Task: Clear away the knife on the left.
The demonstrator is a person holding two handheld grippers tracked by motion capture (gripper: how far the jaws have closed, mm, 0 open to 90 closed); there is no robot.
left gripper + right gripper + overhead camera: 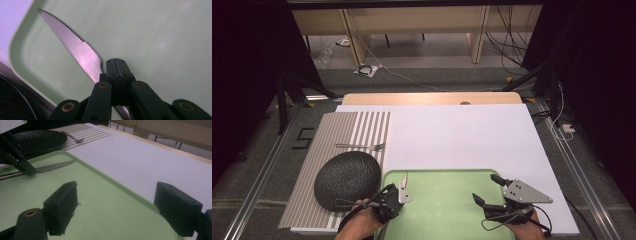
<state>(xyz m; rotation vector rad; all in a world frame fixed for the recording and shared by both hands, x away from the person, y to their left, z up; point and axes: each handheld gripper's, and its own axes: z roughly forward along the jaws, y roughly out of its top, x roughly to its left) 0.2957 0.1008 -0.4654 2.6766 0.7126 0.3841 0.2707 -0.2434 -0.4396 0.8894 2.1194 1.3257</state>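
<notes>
A serrated table knife (404,180) lies at the left end of a green tray (442,210), blade pointing away from me. My left gripper (401,196) is shut on it where blade meets handle. In the left gripper view the closed jaws (115,61) cover that spot; the blade (75,45) runs up-left over the tray (162,37). My right gripper (488,189) hovers open over the tray's right part, holding nothing. Its view has the wide-apart jaws (115,192), the tray (100,202), the knife (55,165) and the left gripper (27,171).
A black round plate (347,180) sits on a striped placemat (362,127) just left of the tray. A fork (362,146) lies on the mat beyond the plate. A white sheet (462,135) covers the table behind the tray.
</notes>
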